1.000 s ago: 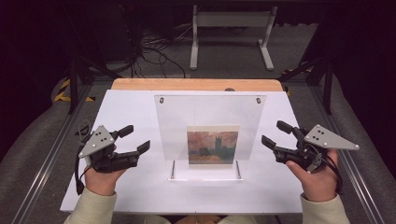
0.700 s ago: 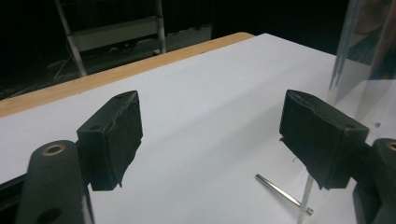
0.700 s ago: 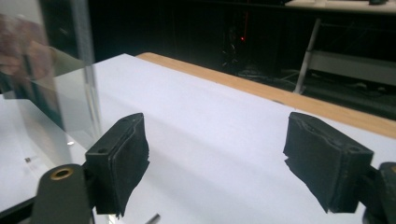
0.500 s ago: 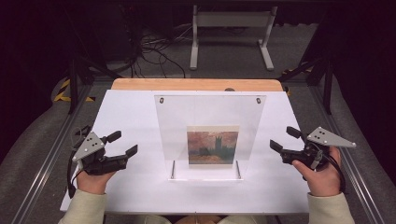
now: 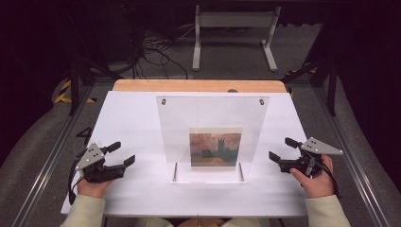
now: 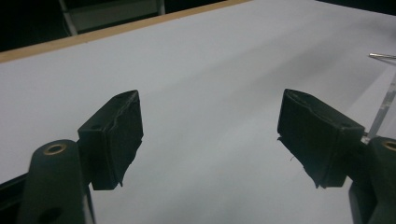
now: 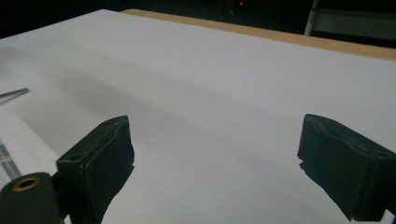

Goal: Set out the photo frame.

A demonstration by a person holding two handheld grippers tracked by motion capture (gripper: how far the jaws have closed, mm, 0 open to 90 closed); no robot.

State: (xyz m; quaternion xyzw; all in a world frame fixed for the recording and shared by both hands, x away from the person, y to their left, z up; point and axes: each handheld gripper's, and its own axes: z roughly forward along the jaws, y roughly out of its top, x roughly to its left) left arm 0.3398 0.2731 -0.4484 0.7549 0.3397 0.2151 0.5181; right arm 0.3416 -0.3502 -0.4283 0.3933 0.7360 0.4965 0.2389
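Both grippers have been drawn back toward the person and lowered over the last second. The left gripper [image 5: 120, 154] is now held low over the white table [image 5: 127, 118], and the right gripper [image 5: 280, 149] has likewise been pulled back and outward. Each is held with its jaws wide apart and nothing between them, as is confirmed by the bare table surface seen past the jaws in both gripper views.

Between the two grippers, ahead of them and well apart from each, a clear plastic frame [image 5: 213, 118] is stood upright on the table, with a small picture [image 5: 215, 149] of a reddish sky and dark towers set in its lower middle. The frame is judged to be stiff, smooth and fairly light, likely slippery under the pads and easily scratched or tipped. A hold on its two side edges, one gripper to each, low down near the base, is judged the steadiest; the picture is thin and would bend if pinched.

How the frame is footed cannot be made out clearly; two short metal pins [image 5: 175, 171] are seen at its bottom. In the left gripper view, a sliver of the clear edge [image 6: 384, 112] is cut off at the right. Whether the picture is fixed or loose cannot be told.
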